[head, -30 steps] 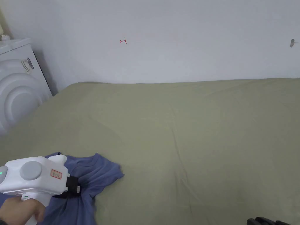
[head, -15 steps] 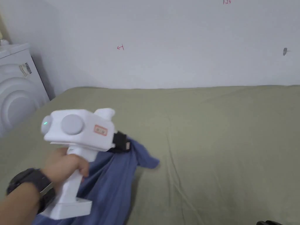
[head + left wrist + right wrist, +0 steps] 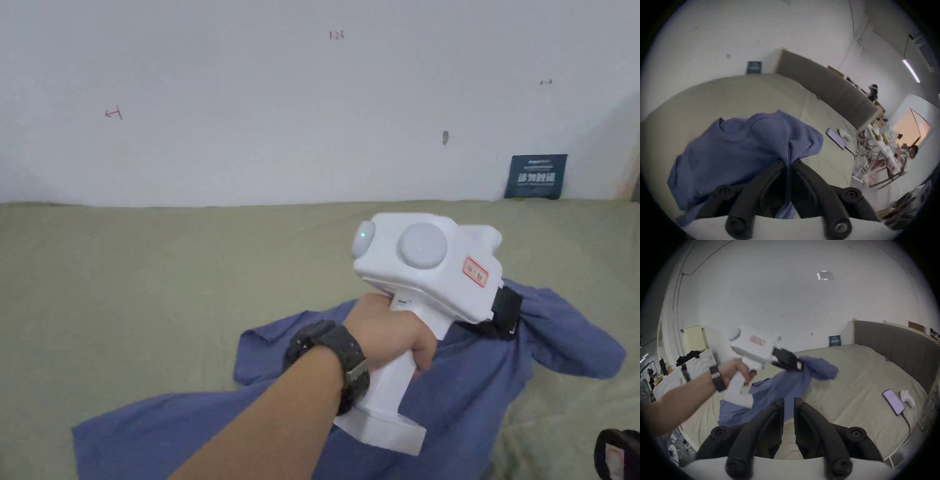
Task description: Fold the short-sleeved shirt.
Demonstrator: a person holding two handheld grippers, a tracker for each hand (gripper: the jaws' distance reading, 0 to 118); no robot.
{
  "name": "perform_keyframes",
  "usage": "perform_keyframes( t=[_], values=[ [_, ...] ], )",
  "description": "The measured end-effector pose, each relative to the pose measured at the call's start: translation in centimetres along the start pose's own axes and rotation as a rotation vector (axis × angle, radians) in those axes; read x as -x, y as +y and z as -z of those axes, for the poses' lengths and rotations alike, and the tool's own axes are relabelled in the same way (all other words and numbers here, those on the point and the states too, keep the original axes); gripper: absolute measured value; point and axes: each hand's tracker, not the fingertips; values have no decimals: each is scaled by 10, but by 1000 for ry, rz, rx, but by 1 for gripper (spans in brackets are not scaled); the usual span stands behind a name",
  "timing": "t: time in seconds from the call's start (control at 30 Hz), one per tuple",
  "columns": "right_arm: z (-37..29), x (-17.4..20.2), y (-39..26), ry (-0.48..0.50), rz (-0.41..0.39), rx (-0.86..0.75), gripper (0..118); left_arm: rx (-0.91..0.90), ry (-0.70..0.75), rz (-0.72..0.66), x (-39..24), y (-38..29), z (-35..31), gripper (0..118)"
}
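While the left claw (image 3: 788, 162) pinches it, the blue shirt (image 3: 737, 151) trails below — right claw (image 3: 789, 402) narrowly parted.

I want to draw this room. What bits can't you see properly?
- Shirt: its near part is hidden by the arm and left gripper in the head view.
- Right gripper: cut off by the head view's corner.
- Cluttered table: blurred in the left gripper view.
- Blue sign: writing too small.

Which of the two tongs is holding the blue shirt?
The left tongs: they are shut on a bunch of the shirt. The right tongs are open, gripping nothing.
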Motion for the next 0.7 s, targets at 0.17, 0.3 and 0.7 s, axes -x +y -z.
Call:
perform_keyframes(
  t=[0.17, 0.3, 0.7],
  values=[
    [-1, -25, -3, -59, 18, 8, 17, 104, 75, 30, -17, -32, 73, 36],
    [6, -29, -11, -58, 16, 27, 17, 43, 57, -125, -4, -43, 47, 99],
    [52, -2, 10, 30, -85, 72, 17, -462, 826, -223, -22, -209, -280, 0]
  ],
)
